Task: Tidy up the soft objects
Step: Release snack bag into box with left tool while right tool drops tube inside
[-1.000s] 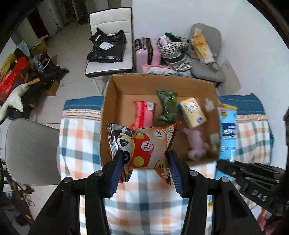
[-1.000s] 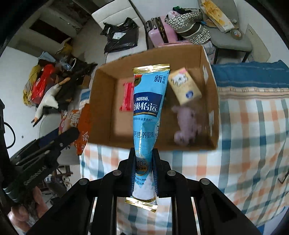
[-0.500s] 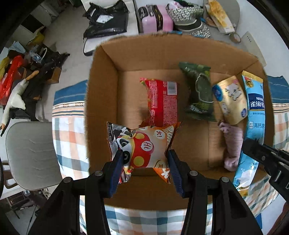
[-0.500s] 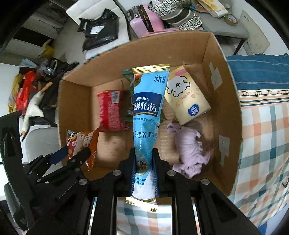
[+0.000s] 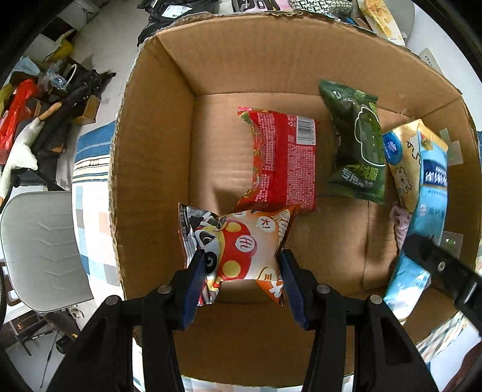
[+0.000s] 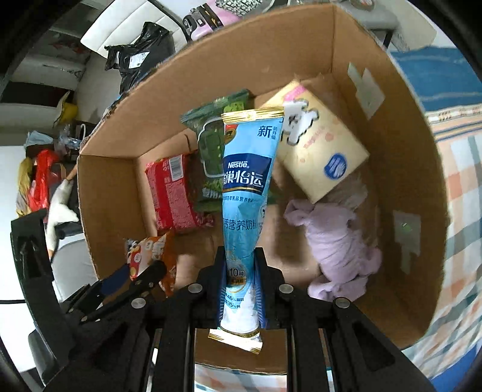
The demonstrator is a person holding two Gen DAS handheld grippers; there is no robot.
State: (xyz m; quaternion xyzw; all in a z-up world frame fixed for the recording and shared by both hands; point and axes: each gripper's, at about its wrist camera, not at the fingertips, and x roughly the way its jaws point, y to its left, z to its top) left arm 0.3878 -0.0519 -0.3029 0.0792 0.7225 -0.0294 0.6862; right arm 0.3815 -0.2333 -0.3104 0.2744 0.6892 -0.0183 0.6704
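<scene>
A: what kind of place is this, a lab?

B: nah, a lived-in home, a spare room maybe. The counter has a checked cloth (image 6: pixel 461 193) over it, there's a white padded chair (image 5: pixel 42 250) next to it, and a pink suitcase (image 6: pixel 208 22) parked behind the cardboard box (image 5: pixel 150 169).

A: and that heap on the floor?

B: household clutter: red plastic bag (image 5: pixel 13 111), black bags (image 6: pixel 138 60), and what looks like a white goose plushie (image 5: pixel 21 153), though it's warped at the edge.

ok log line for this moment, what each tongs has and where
left tongs: shut on orange snack bag | right tongs: shut on blue Nestle pouch | both held over open cardboard box | not released
</scene>
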